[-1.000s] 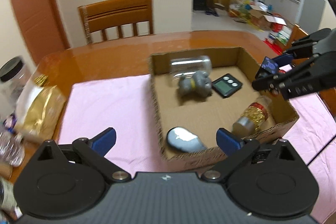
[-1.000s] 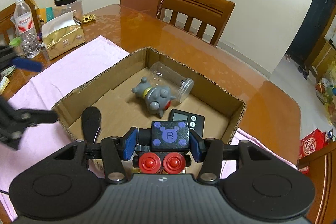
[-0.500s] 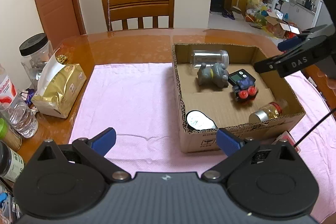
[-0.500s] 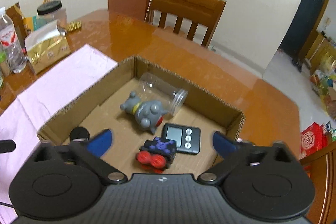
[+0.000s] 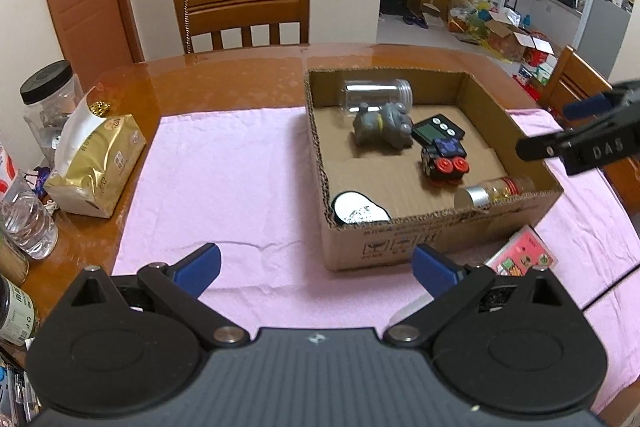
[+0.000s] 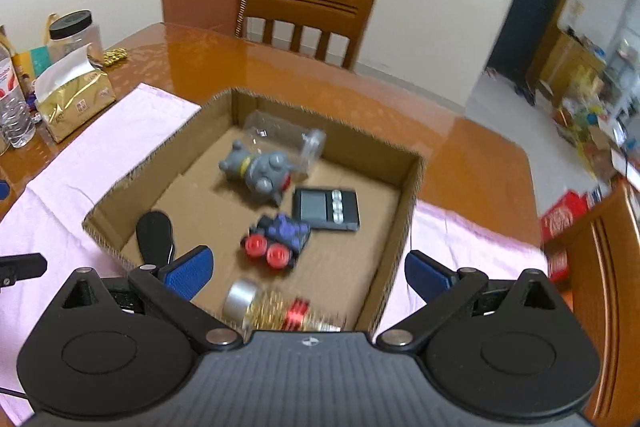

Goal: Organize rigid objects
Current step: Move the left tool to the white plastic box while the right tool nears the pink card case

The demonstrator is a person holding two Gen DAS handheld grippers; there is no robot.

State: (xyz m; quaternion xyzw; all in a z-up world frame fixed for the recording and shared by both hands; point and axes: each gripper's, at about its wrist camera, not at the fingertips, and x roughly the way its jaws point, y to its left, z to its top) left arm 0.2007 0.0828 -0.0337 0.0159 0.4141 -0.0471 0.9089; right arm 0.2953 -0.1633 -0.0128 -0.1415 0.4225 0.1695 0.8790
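One purple toy car (image 5: 444, 161) with red wheels; upright.

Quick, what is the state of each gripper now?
Left gripper: open, holding nothing.
Right gripper: open, holding nothing; the toy car lies in the box.

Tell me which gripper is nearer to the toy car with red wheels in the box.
Right. The right gripper hangs open over the box's near edge, just short of the toy car. The left gripper is open too, outside the cardboard box, above the pink cloth.
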